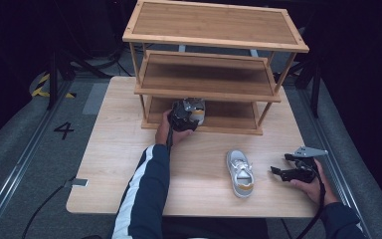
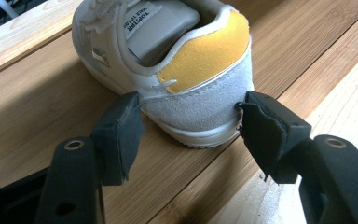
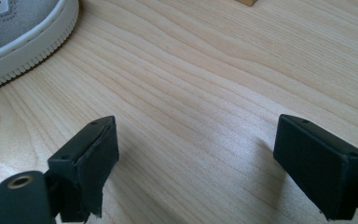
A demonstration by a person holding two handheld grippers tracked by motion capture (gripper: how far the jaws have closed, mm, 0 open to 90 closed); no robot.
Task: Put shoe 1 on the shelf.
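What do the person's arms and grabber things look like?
Each hand-held gripper, left and right, is black with two blocky padded jaws. The right one carries a grey three-cornered plate and trails a black cable. The left sleeve is dark blue with a white stripe.

Grey-white sneaker (image 2: 177, 65) with yellow heel patch sits on bamboo shelf board (image 2: 42, 121), heel toward camera. Left gripper (image 2: 191, 123) straddles heel: black pads (image 2: 121, 133) press against both sides of grey suede heel, just above white sole. Tongue label visible inside shoe opening. Pale table surface (image 2: 345, 112) at lower right, beyond shelf edge.
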